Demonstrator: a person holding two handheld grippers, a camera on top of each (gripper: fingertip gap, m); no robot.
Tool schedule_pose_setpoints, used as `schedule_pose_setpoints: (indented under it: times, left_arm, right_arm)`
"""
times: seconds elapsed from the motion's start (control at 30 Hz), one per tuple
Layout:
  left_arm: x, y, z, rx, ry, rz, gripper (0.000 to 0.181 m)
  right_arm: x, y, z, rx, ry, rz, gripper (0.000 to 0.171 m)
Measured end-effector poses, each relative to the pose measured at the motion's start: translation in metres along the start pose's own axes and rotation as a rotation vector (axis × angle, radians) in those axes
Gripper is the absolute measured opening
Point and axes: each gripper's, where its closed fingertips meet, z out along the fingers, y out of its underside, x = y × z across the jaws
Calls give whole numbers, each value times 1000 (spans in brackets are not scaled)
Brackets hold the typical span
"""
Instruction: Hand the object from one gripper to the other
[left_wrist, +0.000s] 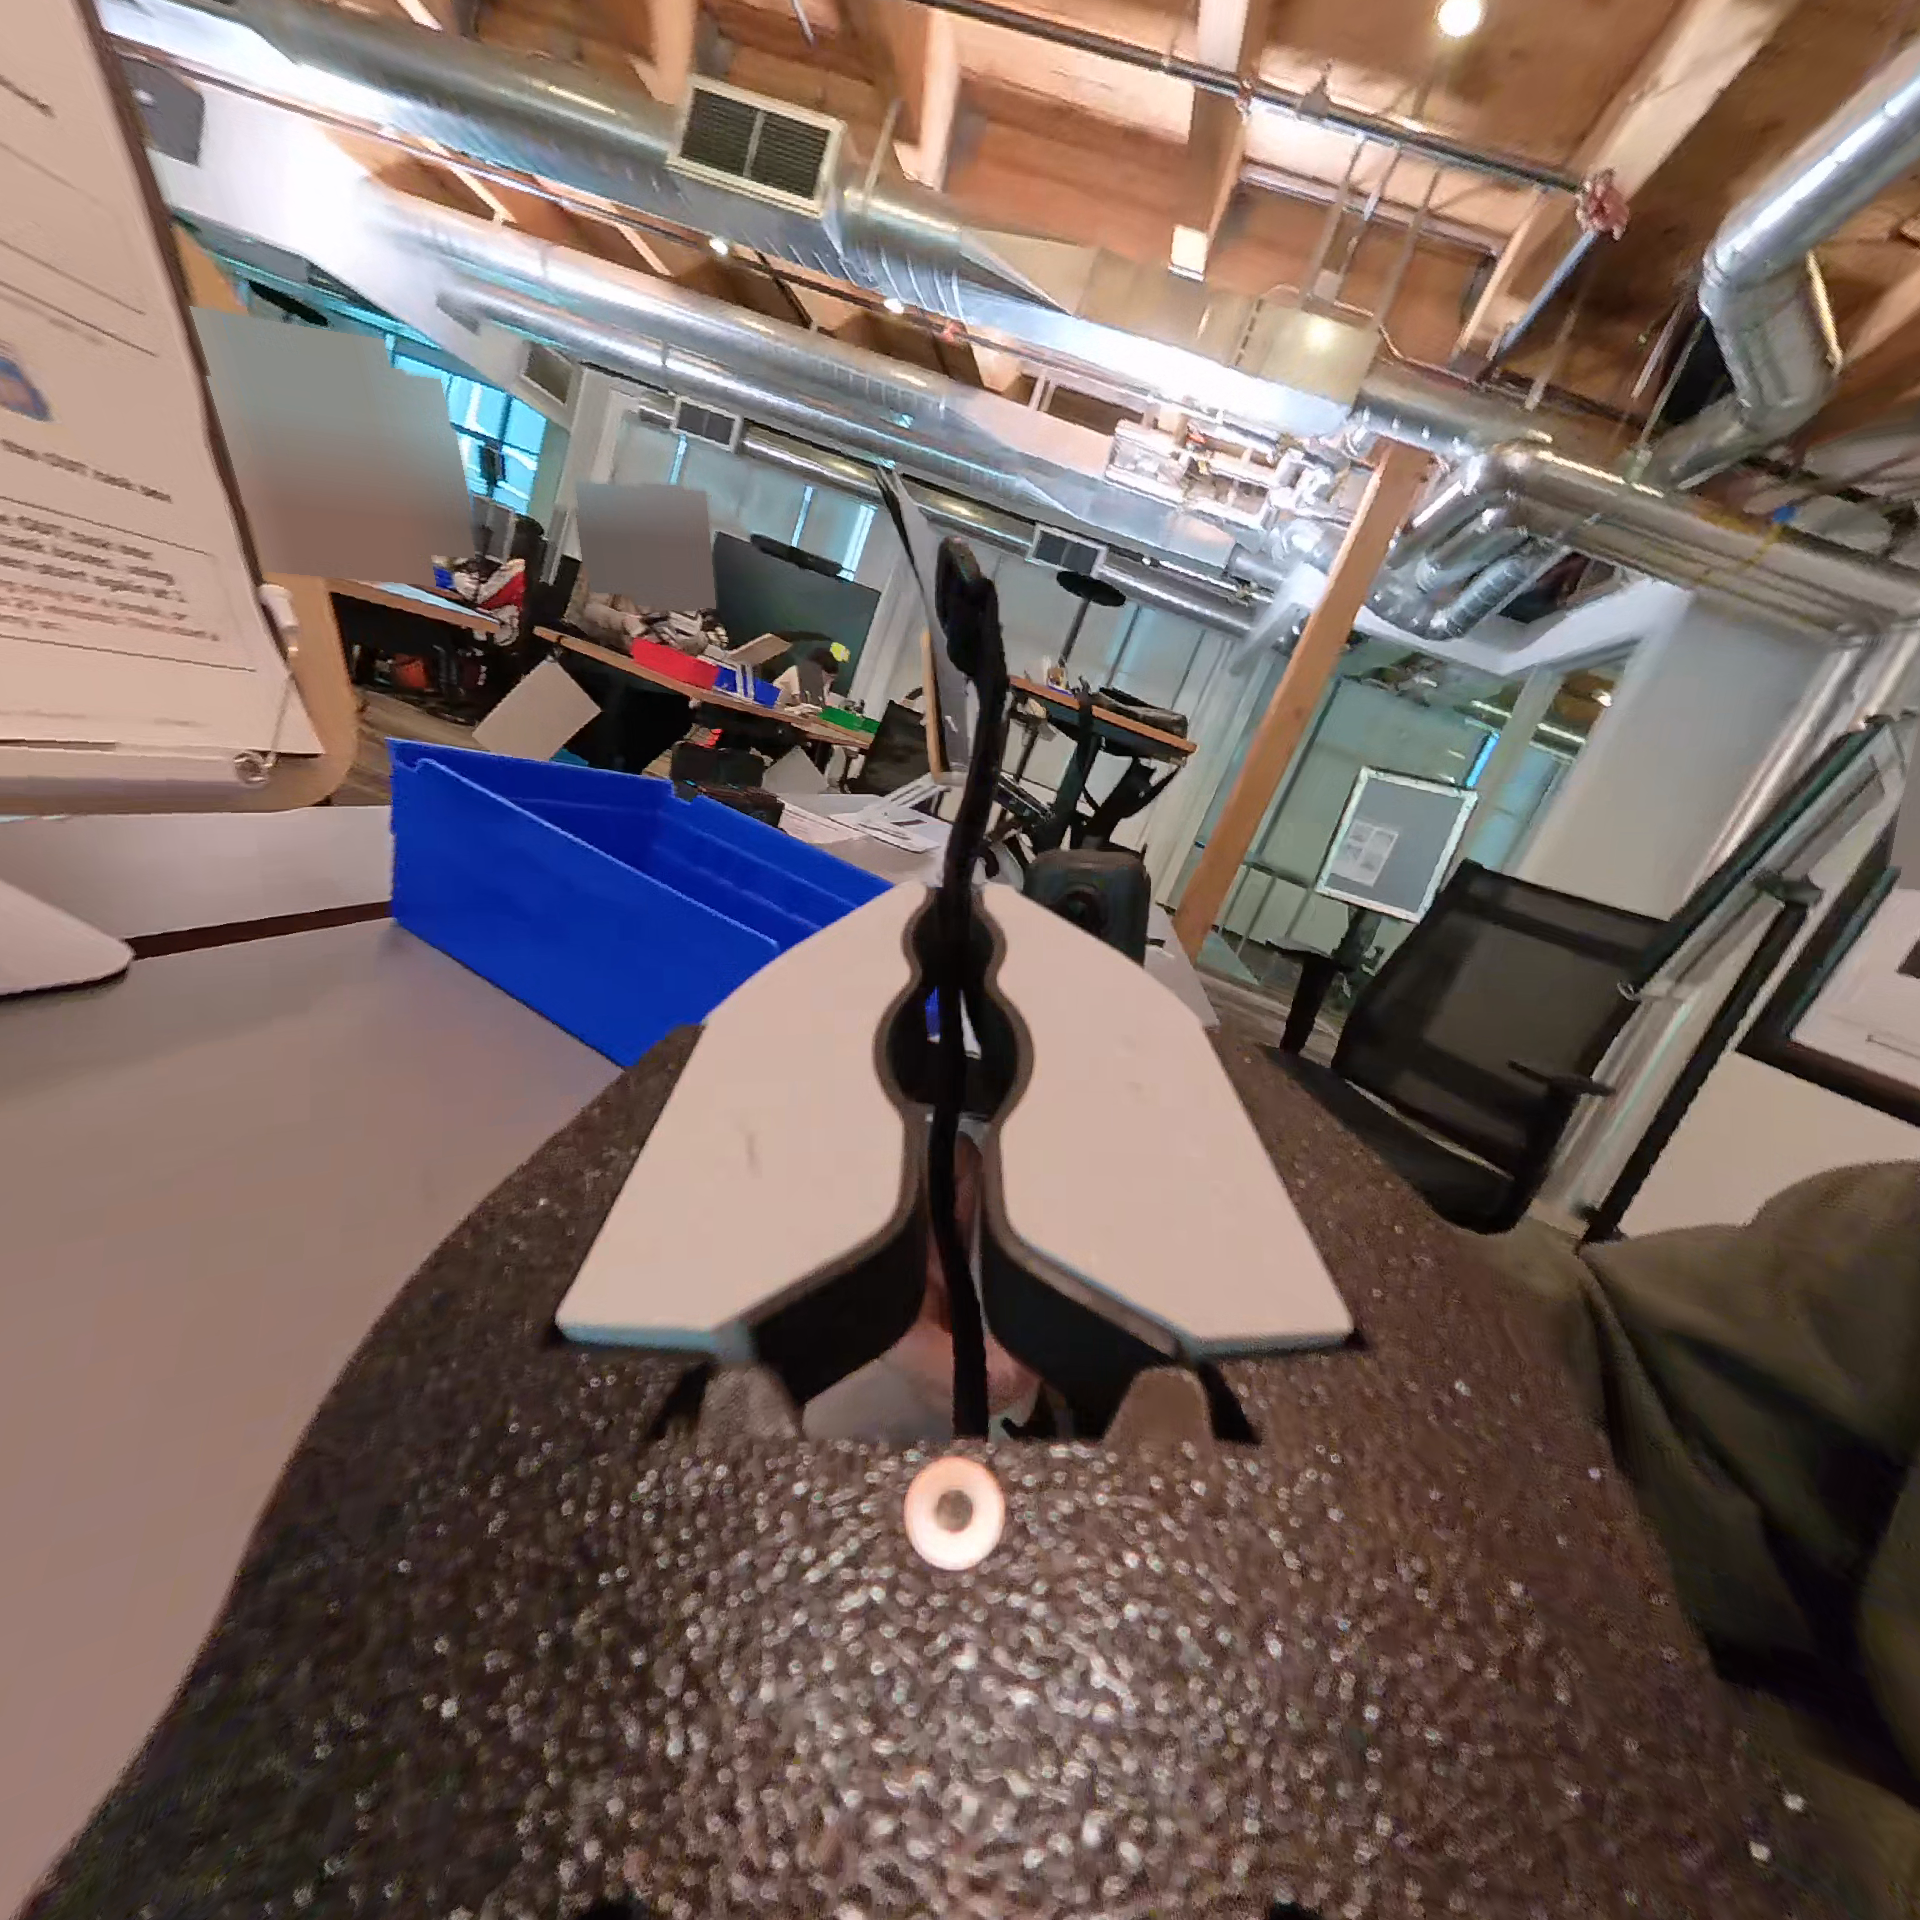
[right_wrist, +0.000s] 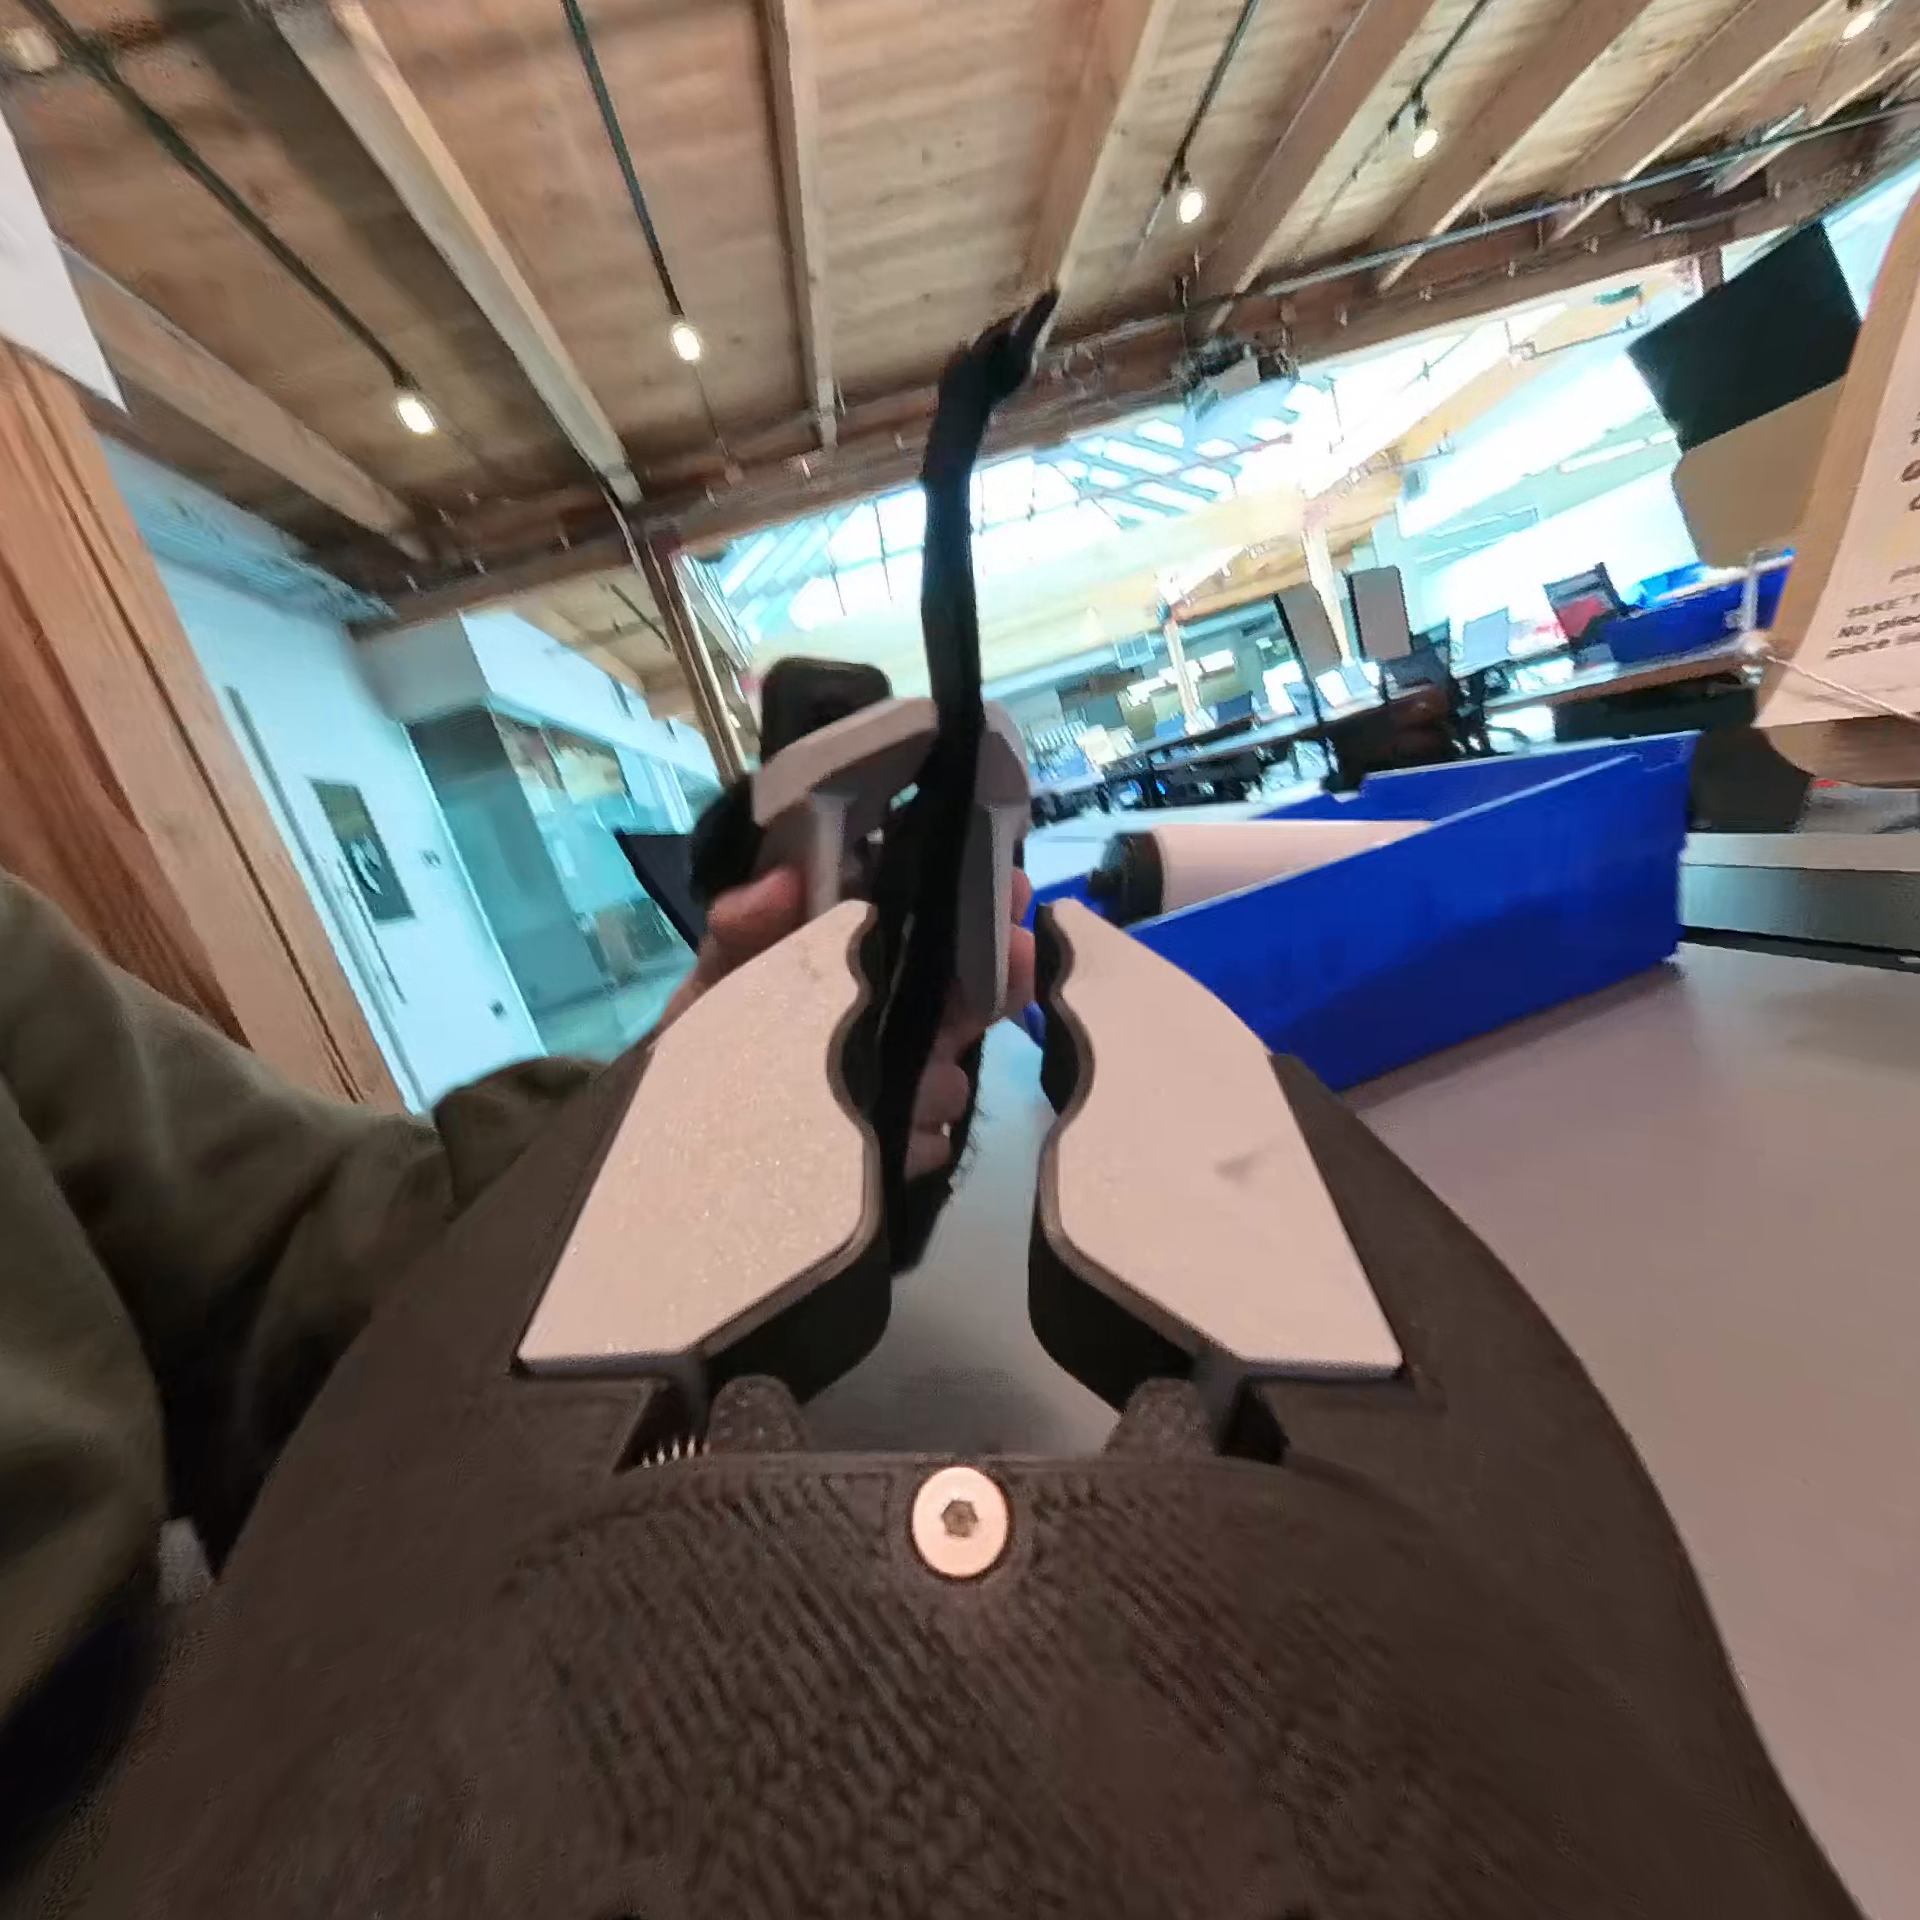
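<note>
In right wrist view only: right gripper (right_wrist: 951, 997) agape beside clamped black strap (right_wrist: 951, 623).

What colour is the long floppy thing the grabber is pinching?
Black. The strap, pinched in the left gripper, shows best in the left wrist view.

Both views are bright, lit by ceiling spotlights (right_wrist: 685, 340) above the right claw (right_wrist: 951, 940) and daylight glaring through the far windows (right_wrist: 1132, 488) beyond it. Fisheye distortion bends the edges. The black strap (right_wrist: 951, 582) at the claw tips is motion-blurred.
</note>
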Motion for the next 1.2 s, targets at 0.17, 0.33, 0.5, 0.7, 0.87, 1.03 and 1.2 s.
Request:
schedule_pose_setpoints:
  times: [0.17, 0.33, 0.5, 0.7, 0.87, 1.03, 1.2]
  left_arm:
    - [4, 8, 3, -31, 31, 10, 5]
    - [-5, 14, -1, -104, -3, 26, 6]
    - [-18, 20, -13, -303, -106, 251, 30]
    - [-12, 38, -36, -629, -82, 595, 48]
    - [4, 44, -40, -716, -10, 693, 4]
    - [-14, 11, -33, -556, -200, 614, 4]
    - [-12, -35, -22, -100, -237, 412, 4]
  right_arm:
    - [-8, 4, -1, -33, -44, -90, 5]
    - [6, 11, -3, -150, 80, -294, 4]
    - [22, 29, -13, -387, 158, -490, 4]
    - [13, 46, -18, -566, 78, -644, 4]
    - [12, 57, -17, -618, 61, -695, 4]
    - [19, 22, -12, -392, 221, -738, 28]
    - [-9, 14, 5, -171, 58, -305, 22]
